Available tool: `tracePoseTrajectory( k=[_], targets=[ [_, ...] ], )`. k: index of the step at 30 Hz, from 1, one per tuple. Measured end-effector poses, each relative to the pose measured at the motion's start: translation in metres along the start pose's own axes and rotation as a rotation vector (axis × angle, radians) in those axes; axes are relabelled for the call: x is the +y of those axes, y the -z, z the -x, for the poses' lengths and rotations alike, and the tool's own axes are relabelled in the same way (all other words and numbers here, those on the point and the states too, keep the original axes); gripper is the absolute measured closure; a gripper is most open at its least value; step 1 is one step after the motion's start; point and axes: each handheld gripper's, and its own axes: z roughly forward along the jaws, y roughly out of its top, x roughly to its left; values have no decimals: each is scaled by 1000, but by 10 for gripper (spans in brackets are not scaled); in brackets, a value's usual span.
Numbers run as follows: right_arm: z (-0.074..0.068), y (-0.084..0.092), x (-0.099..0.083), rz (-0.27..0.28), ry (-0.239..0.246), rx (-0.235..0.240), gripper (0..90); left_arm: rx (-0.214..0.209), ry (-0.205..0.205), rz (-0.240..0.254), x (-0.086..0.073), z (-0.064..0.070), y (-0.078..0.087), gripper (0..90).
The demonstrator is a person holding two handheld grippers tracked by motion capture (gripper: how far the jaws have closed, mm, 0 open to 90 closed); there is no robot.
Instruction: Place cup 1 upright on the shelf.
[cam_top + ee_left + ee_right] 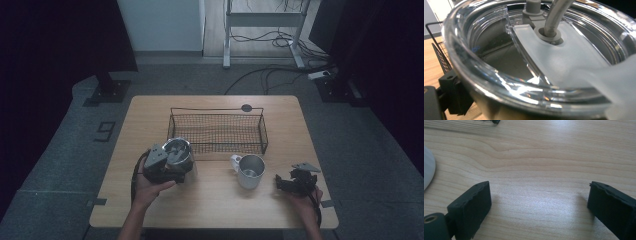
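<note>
Tumbler [178,152] with a clear lid [499,75] and straw [555,15], clasped by the left gripper [170,167] at the near-left corner of the wire basket [217,131], apparently raised off the tabletop [215,205]. Risk, as a judgement: the metal wall is smooth and the grip sits to one side, so the tumbler could twist or slide out if the hand tilts or speeds up; swung low toward the basket, its base could catch the near rim and tip. The lid might also pop loose, though how firmly it is seated cannot be told. The white mug [248,171] stands just to the right and could be knocked by a wide swing. Left gripper: jaws spread wide around the tumbler's body, one black pad [454,97] seen against the wall in the left gripper view. Right gripper [539,205]: jaws parted with bare wood between them, holding nothing, resting low over the tabletop near the right edge, beside the mug.
</note>
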Motion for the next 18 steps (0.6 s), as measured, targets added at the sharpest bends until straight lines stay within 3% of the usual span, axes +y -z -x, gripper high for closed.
tracePoseTrajectory(
  k=[18],
  targets=[
    [1,0,0,3,-3,-2,61,0,3,3,20,-4,7,36]
  ],
)
